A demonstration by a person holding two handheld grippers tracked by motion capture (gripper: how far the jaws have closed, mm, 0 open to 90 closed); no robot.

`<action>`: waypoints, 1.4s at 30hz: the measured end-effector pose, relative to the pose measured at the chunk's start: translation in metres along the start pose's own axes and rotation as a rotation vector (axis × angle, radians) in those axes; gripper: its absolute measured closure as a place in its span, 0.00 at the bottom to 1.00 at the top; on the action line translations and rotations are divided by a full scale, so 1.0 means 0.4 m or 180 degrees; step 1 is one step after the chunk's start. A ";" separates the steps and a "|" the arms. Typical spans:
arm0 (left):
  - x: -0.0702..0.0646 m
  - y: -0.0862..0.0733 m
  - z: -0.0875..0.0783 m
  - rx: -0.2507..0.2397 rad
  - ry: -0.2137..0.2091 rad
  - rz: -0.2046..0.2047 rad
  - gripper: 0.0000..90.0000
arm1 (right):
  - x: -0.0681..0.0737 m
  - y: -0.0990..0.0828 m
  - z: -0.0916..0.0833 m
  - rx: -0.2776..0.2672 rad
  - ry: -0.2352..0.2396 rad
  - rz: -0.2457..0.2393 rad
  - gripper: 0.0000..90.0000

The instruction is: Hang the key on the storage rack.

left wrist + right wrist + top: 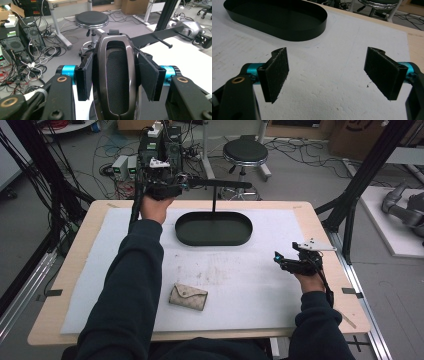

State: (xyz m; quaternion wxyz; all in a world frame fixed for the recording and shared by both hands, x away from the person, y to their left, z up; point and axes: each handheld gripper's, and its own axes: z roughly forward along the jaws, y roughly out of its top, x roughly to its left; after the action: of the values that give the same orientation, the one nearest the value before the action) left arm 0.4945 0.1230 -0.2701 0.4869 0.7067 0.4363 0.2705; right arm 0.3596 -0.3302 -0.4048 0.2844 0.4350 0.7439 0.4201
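Observation:
My left gripper (117,75) is shut on a glossy dark-brown oval earcup (100,75) with a black fabric pad; both pads press its sides. In the high view this left gripper (167,182) hovers at the table's far left edge, by the end of the black stand's horizontal arm (220,183). That arm (155,37) and a peg show just beyond the earcup. The stand's oval base tray (185,236) sits at the far middle of the mat. My right gripper (285,261) rests low at the right, open, nothing between its pads (275,75). The tray's wall (312,35) lies ahead of it.
A beige snap-flap pouch (188,296) lies on the white foam mat (250,285) near the front. Beyond the table stand a black stool (245,152), electronics with tangled cables (155,150), and black frame posts (360,175) at the right.

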 end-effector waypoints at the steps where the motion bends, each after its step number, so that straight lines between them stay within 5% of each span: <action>1: 0.001 -0.001 0.003 -0.0001 0.0018 -0.0011 0.54 | 0.001 0.000 0.000 -0.0002 0.0001 -0.0005 0.23; 11: 0.037 -0.037 0.015 0.0086 0.0249 -0.0175 0.54 | -0.001 -0.001 -0.001 0.0007 0.0001 0.0002 0.23; 17: 0.067 -0.118 0.036 0.0342 0.0183 -0.0358 0.54 | 0.002 -0.001 -0.001 0.0008 0.0002 -0.0019 0.23; 30: 0.041 -0.192 0.106 0.0555 0.0055 -0.0452 0.53 | 0.002 -0.001 0.000 0.0014 0.0000 -0.0027 0.23; 35: 0.038 -0.205 0.109 0.0554 0.0028 -0.0415 0.53 | 0.000 -0.003 0.000 0.0018 0.0000 -0.0021 0.23; 42: 0.046 -0.209 0.074 0.0382 0.0006 -0.0437 0.34 | 0.003 -0.002 0.000 0.0022 -0.0005 -0.0021 0.23</action>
State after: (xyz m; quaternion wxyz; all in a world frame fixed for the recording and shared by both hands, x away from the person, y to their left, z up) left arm 0.4976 0.1377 -0.3595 0.4606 0.7028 0.4996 0.2105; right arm 0.3585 -0.3293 -0.4056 0.2848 0.4338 0.7465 0.4164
